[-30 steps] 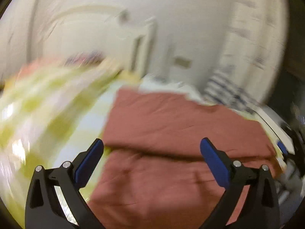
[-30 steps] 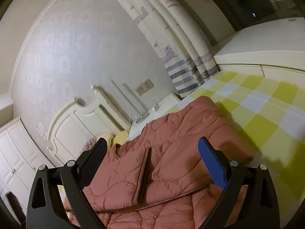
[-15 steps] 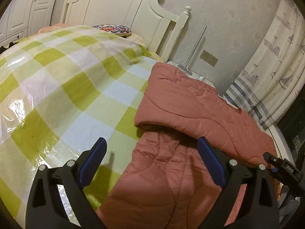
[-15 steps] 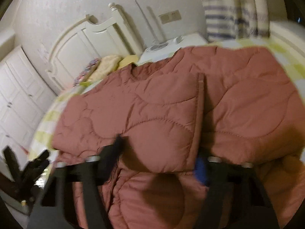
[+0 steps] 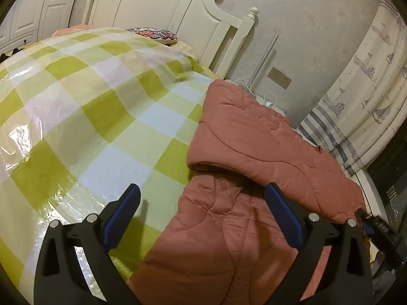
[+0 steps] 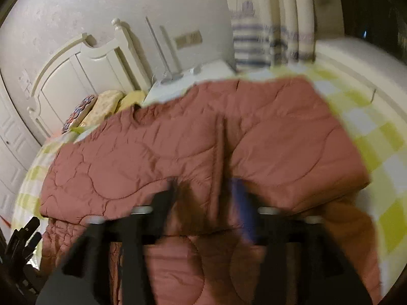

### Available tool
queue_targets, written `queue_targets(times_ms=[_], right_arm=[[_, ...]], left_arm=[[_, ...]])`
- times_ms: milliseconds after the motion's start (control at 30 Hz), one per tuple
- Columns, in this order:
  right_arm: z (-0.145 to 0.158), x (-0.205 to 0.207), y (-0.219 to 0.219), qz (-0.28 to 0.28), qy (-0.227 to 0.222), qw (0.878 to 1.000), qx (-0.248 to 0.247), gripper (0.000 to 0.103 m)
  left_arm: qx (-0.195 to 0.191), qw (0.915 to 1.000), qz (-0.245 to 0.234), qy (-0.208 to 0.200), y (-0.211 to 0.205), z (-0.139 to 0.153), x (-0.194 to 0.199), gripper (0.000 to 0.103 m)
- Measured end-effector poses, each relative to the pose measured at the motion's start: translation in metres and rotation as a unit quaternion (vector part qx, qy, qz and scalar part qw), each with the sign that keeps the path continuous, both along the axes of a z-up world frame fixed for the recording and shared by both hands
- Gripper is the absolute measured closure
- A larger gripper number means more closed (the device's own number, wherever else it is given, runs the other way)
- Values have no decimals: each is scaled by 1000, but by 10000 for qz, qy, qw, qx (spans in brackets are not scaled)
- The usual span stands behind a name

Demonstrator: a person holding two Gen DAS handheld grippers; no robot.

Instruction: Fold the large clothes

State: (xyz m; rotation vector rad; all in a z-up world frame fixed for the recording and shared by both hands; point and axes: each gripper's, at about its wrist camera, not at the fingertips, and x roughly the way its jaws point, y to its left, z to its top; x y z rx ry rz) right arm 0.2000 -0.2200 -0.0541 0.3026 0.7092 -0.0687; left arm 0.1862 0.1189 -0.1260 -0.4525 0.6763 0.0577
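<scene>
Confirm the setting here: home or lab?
A home bedroom, most likely. There is a bed with a white headboard and a checked yellow cover, a pink quilted coat spread on it, and a patterned curtain by the wall.

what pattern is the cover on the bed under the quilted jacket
A yellow-green and white check, glossy bed cover; clearest in the left wrist view.

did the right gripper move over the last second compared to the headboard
Yes. In the right wrist view the headboard climbed from lower left to mid-left, so the right gripper swung across the pink quilted coat.
</scene>
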Motion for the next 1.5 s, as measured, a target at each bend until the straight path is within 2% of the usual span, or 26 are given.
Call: queue_targets(times_ms=[33,67,133,233,333,433,533,667,733,767,833,900,933,967,1000,1033,1133,1267,1333,1367,1400,1433,1500], right_arm=[[9,-8,3,-134,-242,9994,-211,16],[16,-11,5,-192,-469,9980,-369,16],[31,-14,26,122,-787,9948,-641,16],[35,1,68,927,-658,9870,-1140,21],[18,15,93,1223,-214,9797,-1573,22],[-17,30,88,1259,561,9788,-1517,20],[-28,28,78,1272,478,9849,-1073,18],[-27,26,82,1320,482,9843,-1069,17],[-28,26,83,1314,469,9845,-1059,17],[-28,26,83,1313,456,9848,-1039,17],[-27,28,82,1313,448,9852,-1003,17],[-27,30,81,1308,447,9853,-1003,17],[-27,29,81,1327,436,9852,-997,16],[-27,34,80,1355,432,9848,-996,16],[-27,34,80,1363,431,9845,-1018,16],[-27,35,80,1359,431,9844,-1032,16],[-28,34,79,1366,428,9846,-1004,16],[-27,34,79,1368,425,9847,-994,16],[-28,34,79,1366,426,9847,-993,16],[-27,34,80,1365,425,9847,-1000,16],[-27,33,80,1374,422,9846,-998,16],[-27,33,81,1391,417,9844,-993,16],[-27,33,81,1396,415,9844,-987,16]], left_arm=[[-4,10000,-1,-5,0,0,0,5],[9,10000,-3,1,0,0,0,5],[26,10000,-25,12,-1,0,0,5],[24,10000,-23,7,0,1,-1,5],[-10,10000,7,2,1,1,-2,5],[-30,10000,14,10,1,2,-3,5],[116,9999,-108,-39,-4,13,-5,6],[299,9970,-619,-365,-26,55,0,6],[413,9932,-959,-507,-40,72,16,5],[442,9923,-1069,-437,-45,73,26,4],[484,9906,-1279,-49,-53,61,52,4],[540,9833,-1601,681,-62,28,81,4],[786,9790,-1636,924,-67,13,89,4],[1230,9740,-1691,869,-76,8,89,3],[1463,9706,-1736,799,-82,10,87,2],[1421,9707,-1770,789,-83,16,86,2],[858,9788,-1786,512,-74,41,93,2],[865,9813,-1685,335,-72,62,131,2],[652,9816,-1658,679,-67,54,165,2],[435,9796,-1596,1138,-61,36,187,2],[277,9767,-1619,1379,-57,27,197,2],[188,9747,-1618,1532,-56,17,207,2],[413,9754,-1601,1456,-61,21,210,2]])
